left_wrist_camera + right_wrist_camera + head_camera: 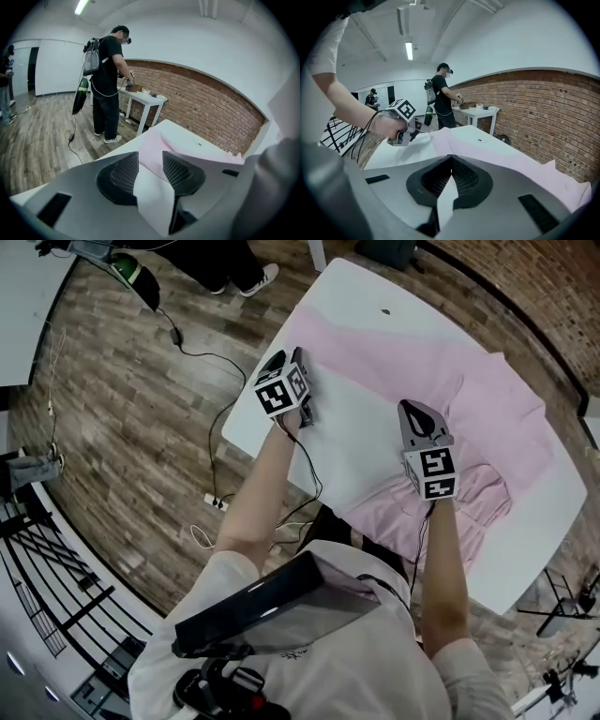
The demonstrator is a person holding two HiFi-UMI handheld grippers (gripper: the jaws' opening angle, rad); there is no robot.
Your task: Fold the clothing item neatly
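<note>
A pale pink garment (497, 418) lies spread over the white table (356, 442), with one long part (375, 352) running toward the far left edge and a bunched part (469, 507) near me. My left gripper (281, 360) hovers at that far left pink edge; in the left gripper view its jaws (151, 159) stand open, with the pink cloth (152, 140) just beyond them and nothing pressed. My right gripper (411, 409) is over the table's middle beside the garment's body, jaws (451, 158) shut with nothing seen between them. The left gripper (423, 125) also shows in the right gripper view.
The table's left edge (248, 432) drops to a wooden floor with cables and a power strip (216, 502). A small dark hole (386, 311) marks the far tabletop. A person in black (107, 79) stands by a small white table (143, 99) at the brick wall.
</note>
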